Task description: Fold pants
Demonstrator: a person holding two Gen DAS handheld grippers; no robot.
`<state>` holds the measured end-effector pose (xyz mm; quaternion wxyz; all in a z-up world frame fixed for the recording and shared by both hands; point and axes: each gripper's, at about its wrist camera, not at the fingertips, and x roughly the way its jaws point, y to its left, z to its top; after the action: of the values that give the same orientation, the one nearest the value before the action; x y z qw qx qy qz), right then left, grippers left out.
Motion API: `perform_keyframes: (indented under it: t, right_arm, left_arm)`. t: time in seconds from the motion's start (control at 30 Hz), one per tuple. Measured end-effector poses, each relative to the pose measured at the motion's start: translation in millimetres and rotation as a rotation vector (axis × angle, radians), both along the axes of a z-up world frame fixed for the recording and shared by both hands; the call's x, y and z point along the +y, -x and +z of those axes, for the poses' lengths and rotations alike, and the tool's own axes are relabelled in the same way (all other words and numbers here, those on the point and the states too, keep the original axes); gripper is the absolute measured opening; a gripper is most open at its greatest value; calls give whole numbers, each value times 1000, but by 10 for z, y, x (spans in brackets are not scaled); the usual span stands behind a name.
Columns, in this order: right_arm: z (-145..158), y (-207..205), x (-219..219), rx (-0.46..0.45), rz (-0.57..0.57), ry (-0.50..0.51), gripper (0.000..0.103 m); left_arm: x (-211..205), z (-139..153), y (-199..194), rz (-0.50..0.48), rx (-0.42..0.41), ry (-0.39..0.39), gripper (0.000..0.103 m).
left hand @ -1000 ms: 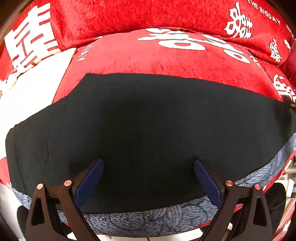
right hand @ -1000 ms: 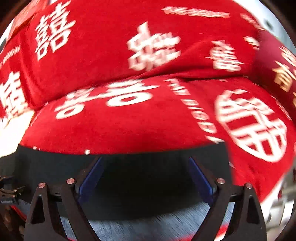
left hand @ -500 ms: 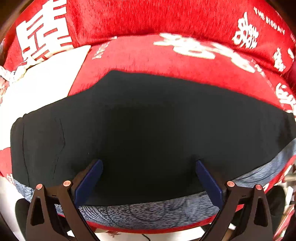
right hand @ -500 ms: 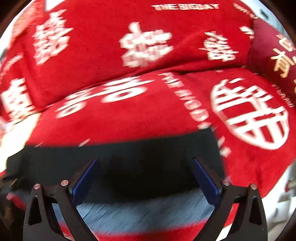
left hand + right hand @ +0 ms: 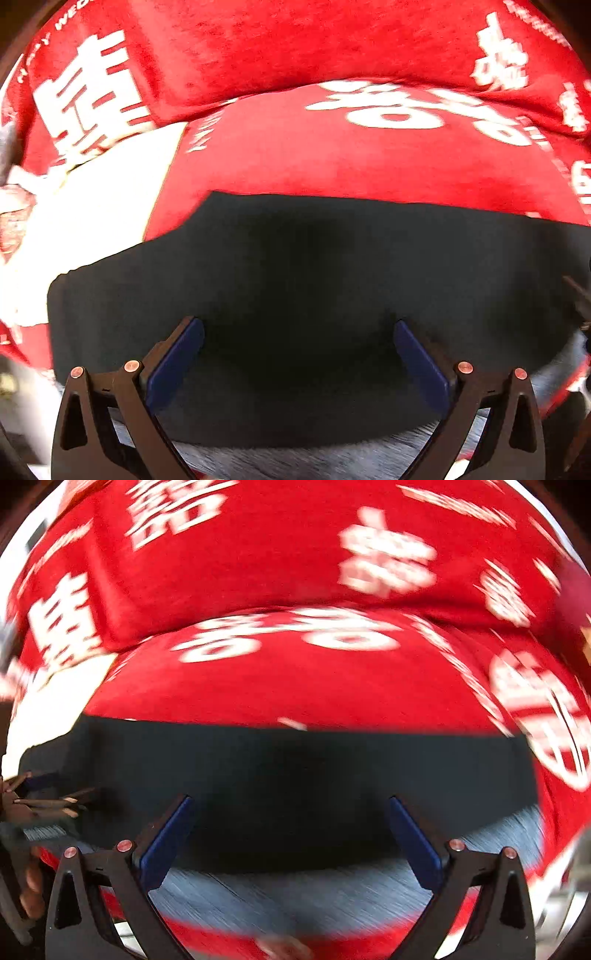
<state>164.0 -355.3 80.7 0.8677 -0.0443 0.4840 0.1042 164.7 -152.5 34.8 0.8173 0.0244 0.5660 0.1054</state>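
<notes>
Black pants lie flat in a wide band across a red cover with white characters. My left gripper hangs open just above the near part of the pants, with only cloth below and nothing between its blue pads. In the right wrist view the same pants stretch from left to right. My right gripper is open wide over their near edge and holds nothing. That view is blurred by motion.
A grey-blue patterned cloth lies under the near edge of the pants, seen too as a grey-blue strip. A white patch lies left of the pants. A red cushion back rises behind. A blurred hand shows at the left edge.
The right gripper has swept left along the pants, whose right end now sits further right in its view, and its jaws stand a little wider. The pants sit lower in the left view.
</notes>
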Motion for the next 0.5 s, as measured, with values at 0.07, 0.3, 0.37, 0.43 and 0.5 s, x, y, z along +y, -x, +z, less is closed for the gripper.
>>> perform_keyframes:
  t: [0.07,0.3,0.37,0.43,0.5]
  right_arm:
    - [-204,-168,246,66,22,42,103]
    - [-262,-287,-586,62,-212,91,103]
    - [-254,-246,-939,82,-302,64,103]
    - [-197,-162,-1048,107,-382,105,103]
    - [-70,1,-895,88,-379,99,103]
  left_arm:
    - [280,-63,29,53,16,61,103]
    - [1292,-118,465,213,23,128,103]
    - [1448,-125,564,238,24,170,103]
    - [1550,-81,674,266,4,173,103]
    - [1569,-34,778,278,-29,200,103]
